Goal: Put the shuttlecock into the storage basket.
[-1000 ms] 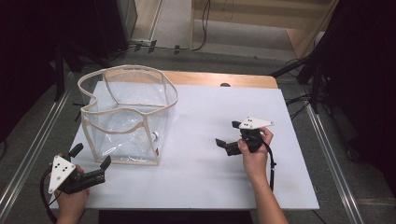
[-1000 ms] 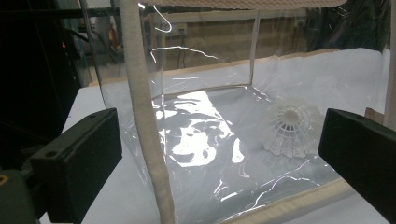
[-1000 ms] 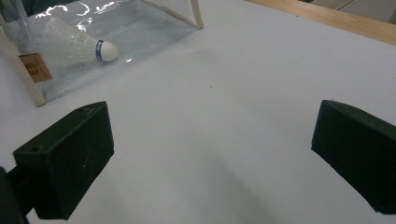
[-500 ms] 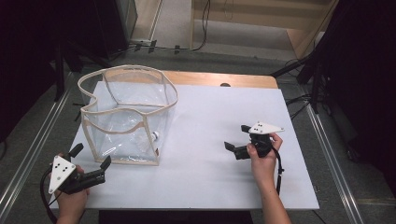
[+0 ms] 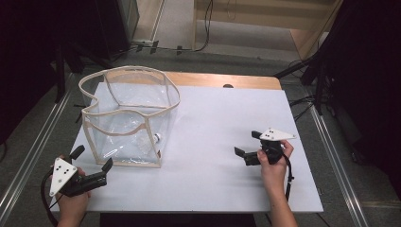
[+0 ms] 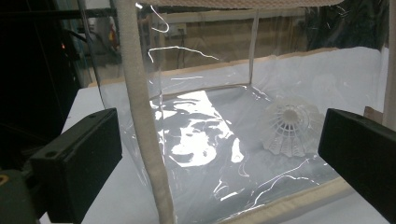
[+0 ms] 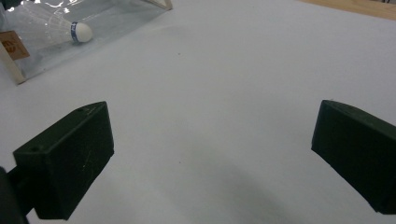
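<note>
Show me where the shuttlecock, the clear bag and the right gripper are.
shuttlecock (image 6: pixel 290 127), left gripper view, on its white skirt.
clear bag (image 5: pixel 128 71), high view, on its beige top rim.
right gripper (image 5: pixel 248 144), high view, midway between its open jaws.

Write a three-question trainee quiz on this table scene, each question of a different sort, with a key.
1. True or false: the shuttlecock lies inside the clear bag.
2. Which gripper is nearer the bag? A) left gripper B) right gripper
3. Fill in: both grippers' jaws stand ____.

Key: 1 true. 2 A; it sits just off the bag's near corner, while the right one is out on the bare white table. 3 open, with nothing between them.
</note>
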A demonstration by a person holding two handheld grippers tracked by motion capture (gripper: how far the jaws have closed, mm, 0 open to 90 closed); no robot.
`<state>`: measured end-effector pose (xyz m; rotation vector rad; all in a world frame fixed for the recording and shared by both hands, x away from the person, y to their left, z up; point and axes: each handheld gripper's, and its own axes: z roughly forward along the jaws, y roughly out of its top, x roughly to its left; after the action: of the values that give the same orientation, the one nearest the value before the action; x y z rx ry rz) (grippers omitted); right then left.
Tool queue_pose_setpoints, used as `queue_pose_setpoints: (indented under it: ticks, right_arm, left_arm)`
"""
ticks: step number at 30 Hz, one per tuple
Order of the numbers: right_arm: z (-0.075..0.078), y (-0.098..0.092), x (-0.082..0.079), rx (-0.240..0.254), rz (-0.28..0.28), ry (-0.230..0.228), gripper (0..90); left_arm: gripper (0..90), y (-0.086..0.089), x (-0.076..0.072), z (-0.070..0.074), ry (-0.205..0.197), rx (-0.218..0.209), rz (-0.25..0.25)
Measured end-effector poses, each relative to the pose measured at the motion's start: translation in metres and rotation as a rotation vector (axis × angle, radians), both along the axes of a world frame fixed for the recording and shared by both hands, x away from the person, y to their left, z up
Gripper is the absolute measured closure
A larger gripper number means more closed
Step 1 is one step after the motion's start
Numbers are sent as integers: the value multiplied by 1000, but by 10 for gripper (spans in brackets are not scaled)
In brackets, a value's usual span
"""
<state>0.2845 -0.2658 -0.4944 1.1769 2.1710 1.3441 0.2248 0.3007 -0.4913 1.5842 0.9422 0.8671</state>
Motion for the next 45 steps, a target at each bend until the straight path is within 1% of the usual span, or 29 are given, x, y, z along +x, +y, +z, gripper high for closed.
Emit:
queue_pose_setpoints:
  ticks: [5, 21, 27, 29, 30, 35, 38, 41, 45]
  right_arm:
    - [-1, -7, -5, 4, -17, 0, 0]
    - [-5, -27, -19, -8, -63, 6, 0]
    - [-7, -35, -25, -3, -77, 5, 0]
    - [-7, -37, -26, -9, -82, 0, 0]
    - [-8, -38, -28, -5, -88, 6, 0]
    - [-10, -43, -32, -6, -101, 4, 0]
    - [-10, -47, -34, 10, -107, 0, 0]
    - [-10, -50, -36, 9, -111, -6, 0]
    - [-11, -54, -39, 7, -125, -2, 0]
  left_arm:
    - [3, 0, 0, 0, -1, -1, 0]
    - [3, 0, 0, 0, -1, 1, 0]
    - [3, 0, 0, 0, -1, 2, 0]
    - [3, 0, 0, 0, -1, 2, 0]
    - [3, 0, 0, 0, -1, 2, 0]
    - [3, 0, 0, 0, -1, 1, 0]
    - [3, 0, 0, 0, -1, 0, 0]
    - [3, 0, 0, 0, -1, -1, 0]
    - [3, 0, 0, 0, -1, -1, -1]
